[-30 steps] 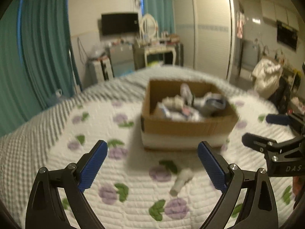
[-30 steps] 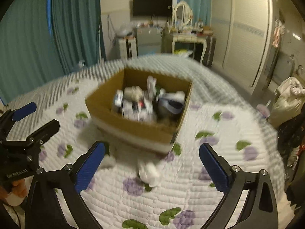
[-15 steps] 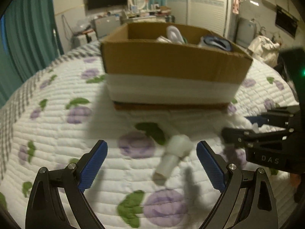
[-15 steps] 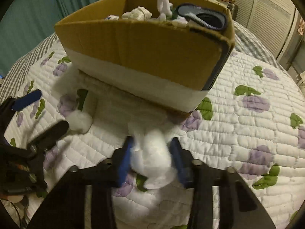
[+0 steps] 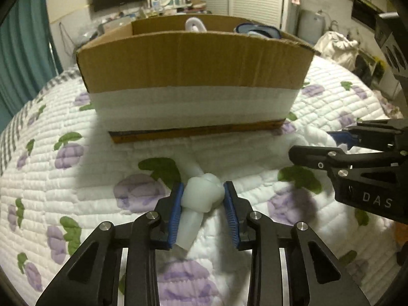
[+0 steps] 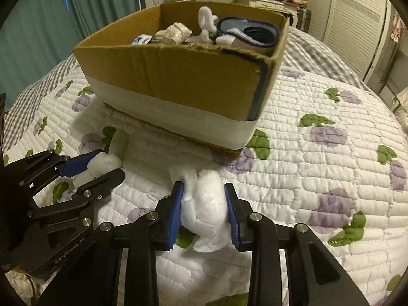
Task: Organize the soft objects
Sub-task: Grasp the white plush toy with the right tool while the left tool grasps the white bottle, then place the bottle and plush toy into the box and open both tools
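While obscure leftward, box contents [image 6: 176,33] rightward.

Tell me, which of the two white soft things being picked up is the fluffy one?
The white wad in the right tool; the left tool holds a smooth knotted piece.

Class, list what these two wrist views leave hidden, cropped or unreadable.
- Left wrist view: most of the cardboard box contents, hidden by its near wall.
- Left wrist view: the fluffy white bundle in the right claw, mostly hidden behind that claw's fingers.
- Right wrist view: the knotted white piece in the left claw, partly covered by its fingers.
- Both views: the quilt edges, cropped by the fisheye rim.
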`<state>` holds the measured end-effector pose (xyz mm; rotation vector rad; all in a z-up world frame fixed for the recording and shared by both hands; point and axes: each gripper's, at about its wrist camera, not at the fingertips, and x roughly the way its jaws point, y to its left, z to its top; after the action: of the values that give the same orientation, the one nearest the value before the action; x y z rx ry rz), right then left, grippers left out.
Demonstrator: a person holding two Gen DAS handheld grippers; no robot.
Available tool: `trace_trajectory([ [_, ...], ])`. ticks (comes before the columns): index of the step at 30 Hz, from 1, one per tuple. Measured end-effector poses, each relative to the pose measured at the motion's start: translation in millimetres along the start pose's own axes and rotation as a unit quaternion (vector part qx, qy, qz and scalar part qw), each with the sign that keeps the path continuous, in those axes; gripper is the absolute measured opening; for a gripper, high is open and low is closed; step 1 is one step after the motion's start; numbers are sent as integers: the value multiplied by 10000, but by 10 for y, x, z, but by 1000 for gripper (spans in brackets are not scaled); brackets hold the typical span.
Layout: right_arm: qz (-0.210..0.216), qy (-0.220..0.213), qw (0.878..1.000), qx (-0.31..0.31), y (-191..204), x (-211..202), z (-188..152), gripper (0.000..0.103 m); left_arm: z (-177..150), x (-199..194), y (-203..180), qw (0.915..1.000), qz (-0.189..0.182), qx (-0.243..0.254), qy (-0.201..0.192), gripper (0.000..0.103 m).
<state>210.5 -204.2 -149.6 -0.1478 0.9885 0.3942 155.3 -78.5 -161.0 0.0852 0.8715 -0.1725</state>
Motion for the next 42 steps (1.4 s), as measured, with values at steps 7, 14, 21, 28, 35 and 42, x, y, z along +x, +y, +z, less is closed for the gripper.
trace_trajectory([
  [7,-164,-297,9994,118,35,-366,-62,31,3,-383,-8,9998,-84,0,-191,30],
  [14,-215,-573,9977,277,337,-740,-242,31,116,-812,14,9987,-129,47,-499,30],
  [21,-328,-749,9965,194,606,-1092,-285,31,216,-1300,76,9958,-100,79,-902,31],
  [28,-395,-1150,9926,-3,731,-1623,-35,31,430,-1623,166,9926,-9,118,-1209,31],
  [35,-416,-1734,9839,-113,789,-2054,442,31,776,-1760,277,9871,90,221,-1583,31],
  [42,-399,-2094,9769,-150,737,-2107,1024,31,1243,-1566,448,9826,137,197,-1842,31],
])
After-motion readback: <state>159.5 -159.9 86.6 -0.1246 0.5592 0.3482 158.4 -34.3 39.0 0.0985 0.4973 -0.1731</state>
